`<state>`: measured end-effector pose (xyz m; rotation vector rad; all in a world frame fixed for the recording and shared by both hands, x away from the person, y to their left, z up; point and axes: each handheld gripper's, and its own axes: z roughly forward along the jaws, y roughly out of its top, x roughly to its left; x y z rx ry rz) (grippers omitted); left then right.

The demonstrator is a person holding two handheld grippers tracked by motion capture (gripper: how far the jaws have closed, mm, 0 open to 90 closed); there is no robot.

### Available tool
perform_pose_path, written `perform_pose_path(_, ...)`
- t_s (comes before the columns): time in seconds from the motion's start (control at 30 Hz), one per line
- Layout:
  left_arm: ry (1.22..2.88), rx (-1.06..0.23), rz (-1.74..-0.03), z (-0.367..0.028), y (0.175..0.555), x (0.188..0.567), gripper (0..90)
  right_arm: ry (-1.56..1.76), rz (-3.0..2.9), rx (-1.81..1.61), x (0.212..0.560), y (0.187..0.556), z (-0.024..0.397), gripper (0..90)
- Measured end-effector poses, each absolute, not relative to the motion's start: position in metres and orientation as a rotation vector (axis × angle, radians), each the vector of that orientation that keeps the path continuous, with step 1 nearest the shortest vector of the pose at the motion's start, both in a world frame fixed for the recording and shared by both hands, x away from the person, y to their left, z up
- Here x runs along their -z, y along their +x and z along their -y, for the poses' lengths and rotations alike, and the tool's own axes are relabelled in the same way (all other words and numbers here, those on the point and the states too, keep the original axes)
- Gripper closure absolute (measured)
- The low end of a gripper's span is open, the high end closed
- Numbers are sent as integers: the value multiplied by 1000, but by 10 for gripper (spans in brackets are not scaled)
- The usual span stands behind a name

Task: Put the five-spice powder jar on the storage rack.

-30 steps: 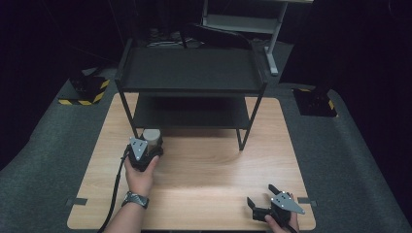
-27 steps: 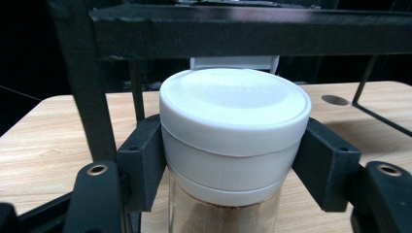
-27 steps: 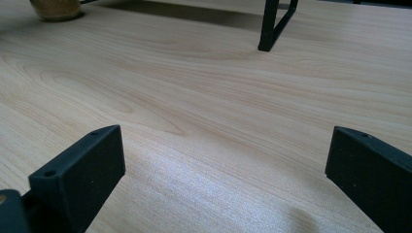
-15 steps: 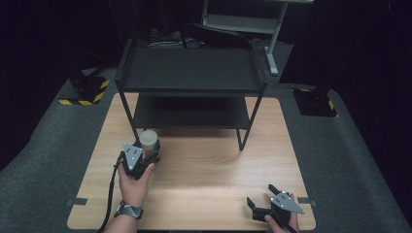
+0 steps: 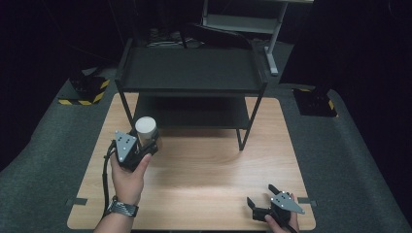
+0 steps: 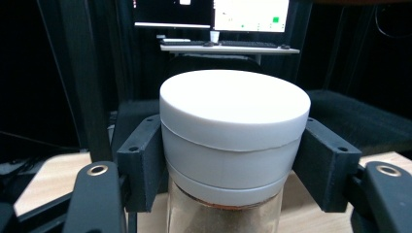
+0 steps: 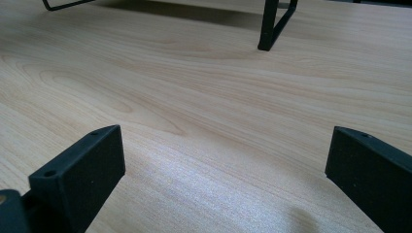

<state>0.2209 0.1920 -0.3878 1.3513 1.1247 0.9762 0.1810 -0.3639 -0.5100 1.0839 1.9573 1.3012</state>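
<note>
A glass jar with a white lid (image 5: 145,127) hangs above the wooden table (image 5: 204,165), at the left front of the black two-tier shelf rack (image 5: 192,73). My left gripper (image 5: 141,145) is shut on the jar, and in the left gripper view its two black pads (image 6: 141,162) press on the white lid (image 6: 233,126) from both sides, with brownish contents showing in the glass below. My right gripper (image 5: 262,201) rests low at the table's front right, open, with bare wood between its pads (image 7: 80,170).
The rack's front right leg (image 5: 241,141) stands on the table and shows far off in the right gripper view (image 7: 269,26). Grey carpet (image 5: 350,160) surrounds the table. A desk with monitors (image 6: 228,43) stands behind the rack.
My left gripper has risen with the jar and moved a little toward the rack's left front leg. The right gripper has stayed in place.
</note>
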Motion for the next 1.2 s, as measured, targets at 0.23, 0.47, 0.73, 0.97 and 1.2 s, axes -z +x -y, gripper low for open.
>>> perform_pose_path(0.23, 1341, -971, -1087, -189, 225, 366, 337, 1082, -1958, -1304, 510, 181, 364, 3)
perform_pose_path(0.47, 1359, -957, -1070, -177, 240, 350, 337, 1078, -1958, -1309, 511, 181, 365, 3)
perform_pose_path(0.73, 1375, -923, -1096, -171, 259, 345, 337, 1072, -1960, -1313, 511, 181, 366, 3)
perform_pose_path(0.97, 1383, -929, -1114, -167, 277, 339, 337, 1067, -1961, -1314, 511, 181, 366, 3)
perform_pose_path(1.2, 1381, -933, -1133, -163, 294, 334, 337, 1057, -1966, -1313, 511, 181, 366, 3)
